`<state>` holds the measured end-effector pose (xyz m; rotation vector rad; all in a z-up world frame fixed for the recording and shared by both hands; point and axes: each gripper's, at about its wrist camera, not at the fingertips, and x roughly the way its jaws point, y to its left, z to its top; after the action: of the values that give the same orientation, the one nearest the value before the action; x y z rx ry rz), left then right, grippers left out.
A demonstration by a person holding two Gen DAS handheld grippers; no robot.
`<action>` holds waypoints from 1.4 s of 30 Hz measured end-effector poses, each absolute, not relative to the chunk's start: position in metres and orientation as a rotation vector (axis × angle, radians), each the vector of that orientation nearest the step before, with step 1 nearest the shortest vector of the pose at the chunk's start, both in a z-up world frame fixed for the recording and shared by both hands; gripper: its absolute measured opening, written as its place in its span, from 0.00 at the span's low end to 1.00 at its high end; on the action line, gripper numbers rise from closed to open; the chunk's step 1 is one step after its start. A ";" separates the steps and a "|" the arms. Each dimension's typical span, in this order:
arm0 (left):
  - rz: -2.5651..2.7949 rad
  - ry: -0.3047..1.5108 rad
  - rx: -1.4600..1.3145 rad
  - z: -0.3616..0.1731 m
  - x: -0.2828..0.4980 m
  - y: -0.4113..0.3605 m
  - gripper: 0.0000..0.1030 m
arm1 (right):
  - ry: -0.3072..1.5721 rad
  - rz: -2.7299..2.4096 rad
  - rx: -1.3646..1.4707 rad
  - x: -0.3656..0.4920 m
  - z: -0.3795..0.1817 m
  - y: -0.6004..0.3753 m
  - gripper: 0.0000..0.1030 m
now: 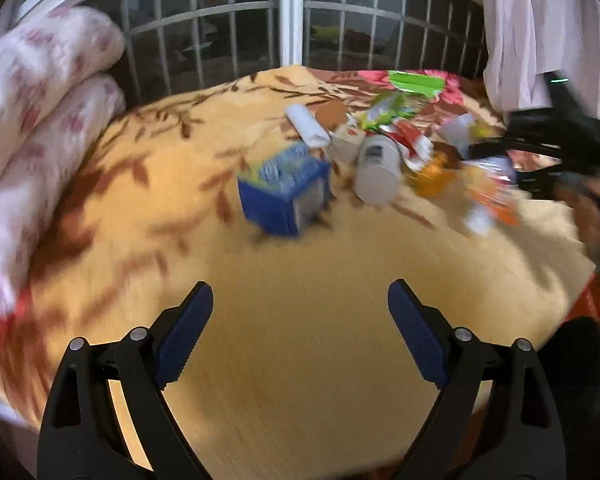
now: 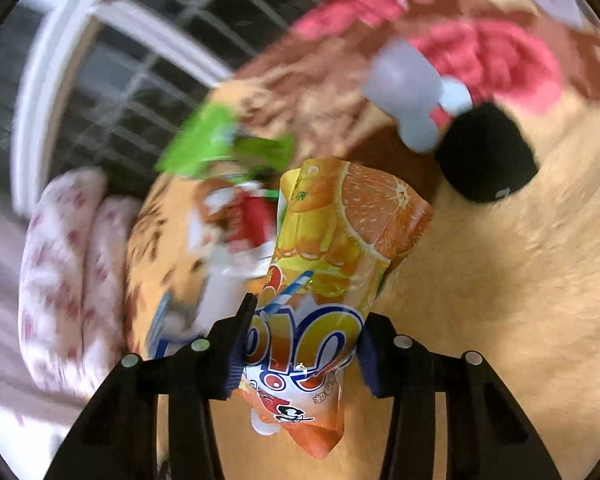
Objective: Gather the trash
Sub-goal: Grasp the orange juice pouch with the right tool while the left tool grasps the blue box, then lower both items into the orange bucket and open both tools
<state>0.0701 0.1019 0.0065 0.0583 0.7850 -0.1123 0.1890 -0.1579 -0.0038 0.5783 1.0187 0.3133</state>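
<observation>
Orange juice pouch [image 2: 324,280] clamped in the right hand-held gripper [image 2: 300,344]; left hand-held gripper [image 1: 300,320] spread wide, empty.

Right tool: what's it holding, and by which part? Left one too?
Right tool grips the orange juice pouch across its lower printed body, near the spout end. Left tool is open, holding nothing.

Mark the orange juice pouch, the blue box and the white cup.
orange juice pouch [image 2: 340,232]: right wrist view, orange-slice print.
blue box [image 1: 276,208]: left wrist view, front face.
white cup [image 1: 376,176]: left wrist view, side wall.
</observation>
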 end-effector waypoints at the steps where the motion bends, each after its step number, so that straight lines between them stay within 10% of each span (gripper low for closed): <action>1: -0.118 0.789 0.087 0.006 0.083 0.104 0.84 | 0.986 0.346 0.524 0.176 0.006 -0.157 0.44; 14: -0.230 0.919 0.181 -0.028 0.201 0.100 0.84 | 0.854 0.354 0.158 0.047 0.008 -0.147 0.44; 16: -0.246 0.940 0.163 -0.034 0.205 0.096 0.52 | 0.836 0.351 0.116 0.039 0.002 -0.137 0.44; 18: -0.210 0.925 0.137 -0.032 0.201 0.098 0.51 | 0.810 0.375 0.048 0.028 -0.001 -0.125 0.44; 30: -0.230 0.731 0.049 0.011 0.000 0.068 0.51 | 0.715 0.661 -0.264 -0.039 0.014 -0.123 0.44; 42: -0.290 1.043 0.159 -0.104 -0.085 -0.011 0.51 | 0.953 0.734 -0.474 -0.094 -0.087 -0.145 0.44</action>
<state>-0.0851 -0.0113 -0.1040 0.1586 1.0429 -0.2905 -0.0939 -0.1447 -0.0875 -0.4737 0.9532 0.7339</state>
